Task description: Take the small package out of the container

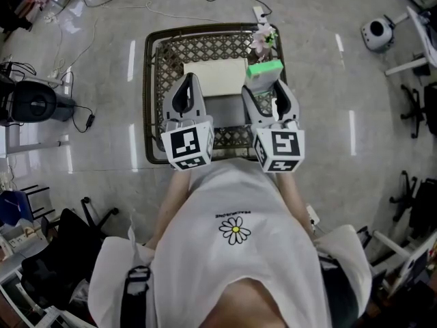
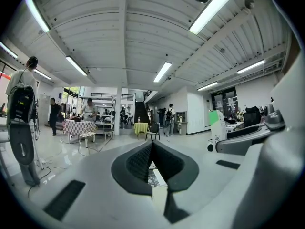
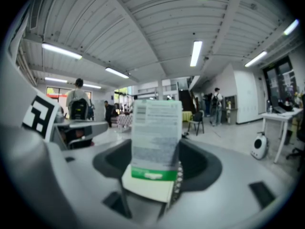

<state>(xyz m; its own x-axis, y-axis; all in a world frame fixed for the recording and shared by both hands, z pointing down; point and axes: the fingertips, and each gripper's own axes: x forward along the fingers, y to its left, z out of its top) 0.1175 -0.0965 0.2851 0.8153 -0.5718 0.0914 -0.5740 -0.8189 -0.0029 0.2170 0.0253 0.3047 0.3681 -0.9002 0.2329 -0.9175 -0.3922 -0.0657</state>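
A dark wicker container (image 1: 148, 94) stands on the floor in front of me in the head view, with a flat white box (image 1: 215, 77) lying in it. The small package (image 1: 264, 70), white with a green end, is held upright above the container's right side, and my right gripper (image 1: 263, 89) is shut on it. In the right gripper view the package (image 3: 155, 128) stands between the jaws of that gripper (image 3: 153, 149) and hides the gap. My left gripper (image 1: 189, 82) hovers over the container's left half, shut and empty; its pads (image 2: 143, 161) meet.
A pink flower sprig (image 1: 263, 39) sits at the container's far right corner. A black fan (image 1: 34, 101) and cables lie to the left, a round white device (image 1: 377, 34) to the far right. Chair legs (image 1: 410, 108) stand at the right edge.
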